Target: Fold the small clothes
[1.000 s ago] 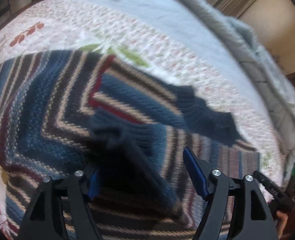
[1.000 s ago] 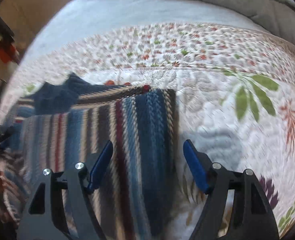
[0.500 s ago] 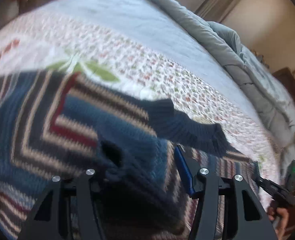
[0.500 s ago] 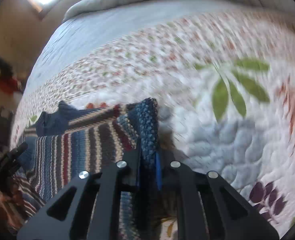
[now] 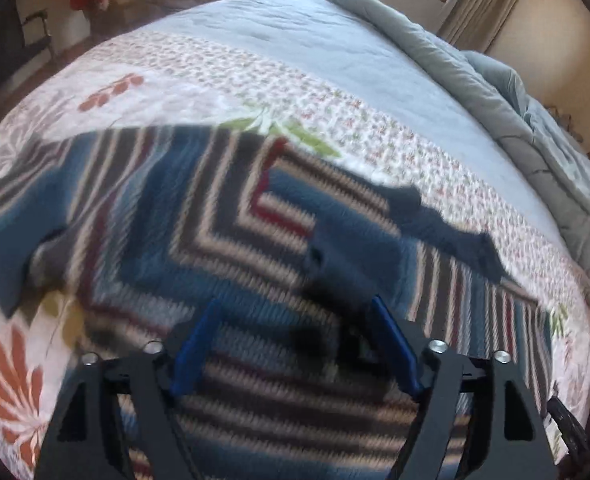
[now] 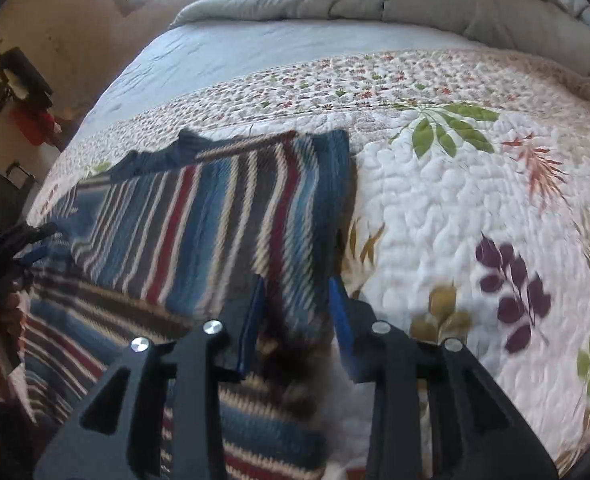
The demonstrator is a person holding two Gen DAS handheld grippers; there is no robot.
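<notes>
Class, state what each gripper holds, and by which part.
Nothing is held. Both sets of jaws have just been opening: the left gripper stands wide over the sweater; the right gripper has the sweater's folded edge loose between its jaws.

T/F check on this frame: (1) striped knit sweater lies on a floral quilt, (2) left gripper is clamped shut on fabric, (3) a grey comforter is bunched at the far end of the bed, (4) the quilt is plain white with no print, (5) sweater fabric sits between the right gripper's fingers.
1. True: the striped sweater lies on the floral quilt.
2. False: the left gripper stands wide open above the knit; its jaws have just been opening.
3. True: the grey comforter is piled there.
4. False: it carries printed leaves.
5. True: the sweater's edge runs between the right gripper fingers.
</notes>
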